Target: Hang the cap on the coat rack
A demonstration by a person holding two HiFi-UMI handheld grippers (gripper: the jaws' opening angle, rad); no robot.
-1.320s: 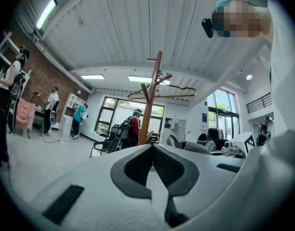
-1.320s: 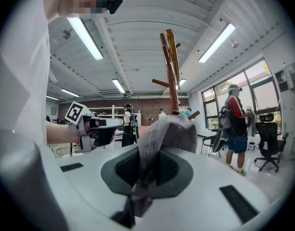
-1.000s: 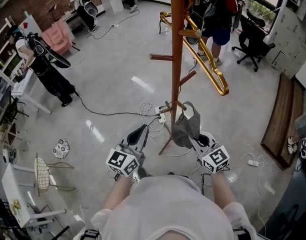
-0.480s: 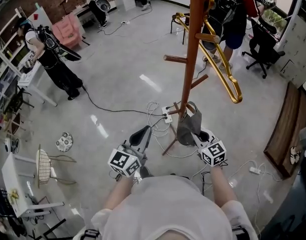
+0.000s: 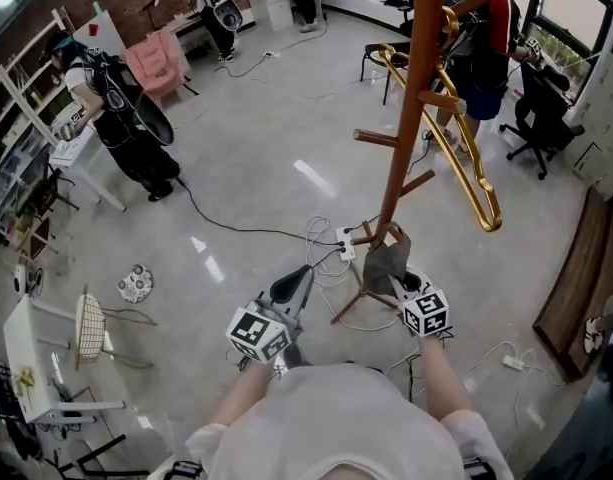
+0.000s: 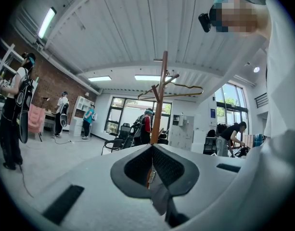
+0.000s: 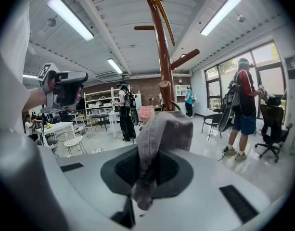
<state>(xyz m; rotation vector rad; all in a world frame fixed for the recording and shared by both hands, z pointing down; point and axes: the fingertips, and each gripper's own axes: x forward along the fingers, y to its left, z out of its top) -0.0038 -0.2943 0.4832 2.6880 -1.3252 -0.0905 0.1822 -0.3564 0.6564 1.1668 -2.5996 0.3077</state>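
Grey fabric of the cap (image 7: pixel 159 138) was clamped between the jaws of the right gripper (image 7: pixel 148 171), the crown bulging up above the pads, just beside the wooden coat rack (image 5: pixel 410 108). The left gripper (image 6: pixel 152 168) was seen closed, with nothing gripped.

The cap (image 5: pixel 384 266) is grey, the coat rack (image 5: pixel 413 88) reddish-brown, the hanger (image 5: pixel 489 225) gold, the floor (image 5: pixel 256 138) pale grey; upper left, a pink chair (image 5: pixel 158 60).
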